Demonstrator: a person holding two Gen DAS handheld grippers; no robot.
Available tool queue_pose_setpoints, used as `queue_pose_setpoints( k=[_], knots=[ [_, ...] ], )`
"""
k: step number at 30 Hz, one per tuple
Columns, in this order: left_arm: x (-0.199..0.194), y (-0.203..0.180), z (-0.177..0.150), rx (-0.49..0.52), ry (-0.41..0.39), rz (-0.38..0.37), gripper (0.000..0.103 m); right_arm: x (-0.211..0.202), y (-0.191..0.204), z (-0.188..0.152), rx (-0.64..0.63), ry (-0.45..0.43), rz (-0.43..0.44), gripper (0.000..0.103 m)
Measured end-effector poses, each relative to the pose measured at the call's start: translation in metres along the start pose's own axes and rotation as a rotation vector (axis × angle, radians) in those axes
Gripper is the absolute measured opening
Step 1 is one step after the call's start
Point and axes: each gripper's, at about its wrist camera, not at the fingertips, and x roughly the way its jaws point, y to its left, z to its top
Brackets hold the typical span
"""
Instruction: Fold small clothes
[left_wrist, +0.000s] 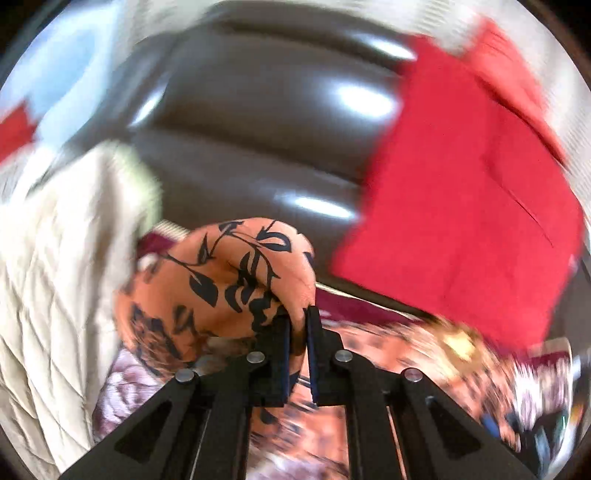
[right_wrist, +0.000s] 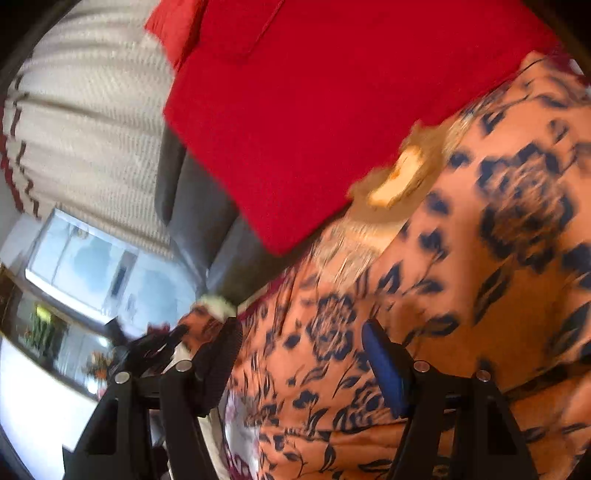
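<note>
A bunched fold of the orange floral garment (left_wrist: 221, 280) is pinched between the closed jaws of the left gripper (left_wrist: 298, 354), the cloth rising ahead and to its left. The right gripper (right_wrist: 303, 365) is held wide open with nothing gripped, the same garment spread just beyond and to its right, so the free edge is judged nearer to it.
</note>
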Motion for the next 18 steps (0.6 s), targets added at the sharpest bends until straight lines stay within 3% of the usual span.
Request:
queue_pose_setpoints(
  k=[4, 6, 8, 9, 10, 14, 18],
  knots=[
    [-0.043, -0.11, -0.021, 0.259, 0.046, -0.138, 0.008, -0.044, -0.019, 0.017, 0.081, -0.149, -0.019, 0.07],
    [-0.057, -0.164, -0.039, 0.413, 0.086, -0.207, 0.016, -0.062, -0.027, 0.024, 0.105, -0.21, -0.026, 0.07],
    [-0.072, -0.206, -0.057, 0.549, 0.119, -0.259, 0.048, -0.08, -0.036, 0.029, 0.131, -0.263, -0.036, 0.071],
    [-0.085, -0.221, -0.067, 0.607, 0.087, -0.279, 0.057, -0.088, -0.042, 0.032, 0.151, -0.287, -0.035, 0.071],
    [-0.093, -0.225, -0.072, 0.626, 0.064, -0.282, 0.071, -0.094, -0.046, 0.033, 0.166, -0.3, -0.035, 0.072],
    [-0.114, -0.205, -0.069, 0.575, 0.007, -0.313, 0.074, -0.113, -0.056, 0.038, 0.205, -0.329, -0.05, 0.072],
    [-0.082, -0.143, -0.055, 0.436, 0.037, -0.175, 0.075, -0.116, -0.048, 0.041, 0.168, -0.302, -0.065, 0.072]
  ],
)
